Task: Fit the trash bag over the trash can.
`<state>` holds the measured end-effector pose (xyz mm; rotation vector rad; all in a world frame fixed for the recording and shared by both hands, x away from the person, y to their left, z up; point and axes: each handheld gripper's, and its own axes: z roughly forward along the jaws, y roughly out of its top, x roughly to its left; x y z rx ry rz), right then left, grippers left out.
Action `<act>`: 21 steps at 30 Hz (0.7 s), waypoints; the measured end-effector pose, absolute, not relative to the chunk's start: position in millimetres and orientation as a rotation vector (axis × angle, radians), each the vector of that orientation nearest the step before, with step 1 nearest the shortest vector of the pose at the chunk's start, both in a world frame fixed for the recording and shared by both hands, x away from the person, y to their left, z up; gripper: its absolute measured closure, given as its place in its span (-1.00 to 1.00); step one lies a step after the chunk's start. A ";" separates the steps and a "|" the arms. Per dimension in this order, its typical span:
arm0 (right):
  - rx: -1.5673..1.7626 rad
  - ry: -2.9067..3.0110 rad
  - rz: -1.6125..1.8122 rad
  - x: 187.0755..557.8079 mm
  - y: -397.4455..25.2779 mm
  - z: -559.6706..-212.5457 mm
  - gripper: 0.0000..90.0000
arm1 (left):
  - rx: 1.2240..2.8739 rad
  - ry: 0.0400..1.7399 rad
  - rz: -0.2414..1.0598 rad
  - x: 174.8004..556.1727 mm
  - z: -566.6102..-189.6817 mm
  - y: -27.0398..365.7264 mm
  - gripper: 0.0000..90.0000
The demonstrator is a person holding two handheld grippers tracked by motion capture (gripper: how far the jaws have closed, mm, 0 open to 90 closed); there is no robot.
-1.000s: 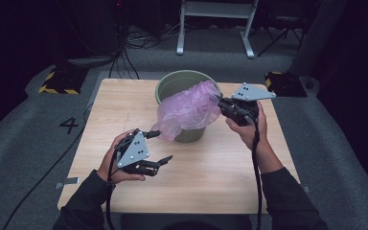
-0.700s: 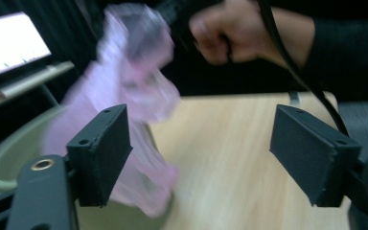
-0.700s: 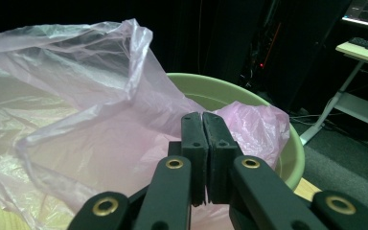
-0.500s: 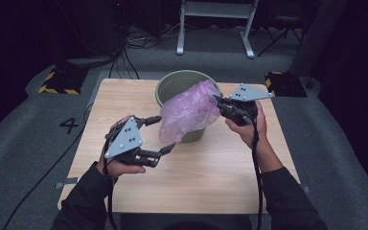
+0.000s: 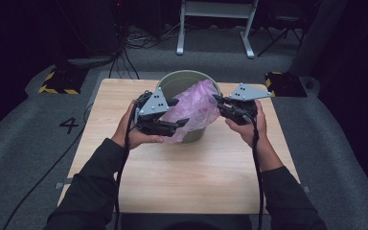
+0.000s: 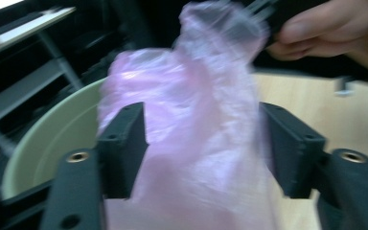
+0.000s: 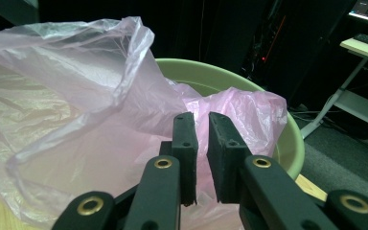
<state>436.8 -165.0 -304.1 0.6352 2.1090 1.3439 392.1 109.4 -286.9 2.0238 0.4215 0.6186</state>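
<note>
Pinching crinkly translucent pink plastic bag [image 5: 196, 103] over round green bucket [image 5: 177, 82], frame centre: right gripper [image 5: 219, 101]; left gripper [image 5: 179, 112] spread around film.

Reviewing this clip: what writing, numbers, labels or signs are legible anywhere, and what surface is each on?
"4": a dark numeral on the grey floor mat, left of the light wooden table.
Yellow-and-black hazard stripes, a sign without words, on the two dark blocks on the floor beyond the table's far corners.
No legible text on the pale green round plastic bucket, the translucent pink plastic bag or the grippers' grey plates.
</note>
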 end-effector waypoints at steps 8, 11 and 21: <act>0.603 2.050 1.479 424.1 -177.1 -302.0 -0.20 | 2.053 0.449 0.624 407.0 -290.8 109.9 0.83; 0.551 2.057 1.507 413.1 -187.6 -303.3 -0.23 | 2.057 0.455 0.624 408.1 -292.5 108.8 0.89; 0.432 2.026 1.602 364.2 -217.8 -311.8 -0.12 | 2.029 0.489 0.608 410.2 -297.1 107.2 0.92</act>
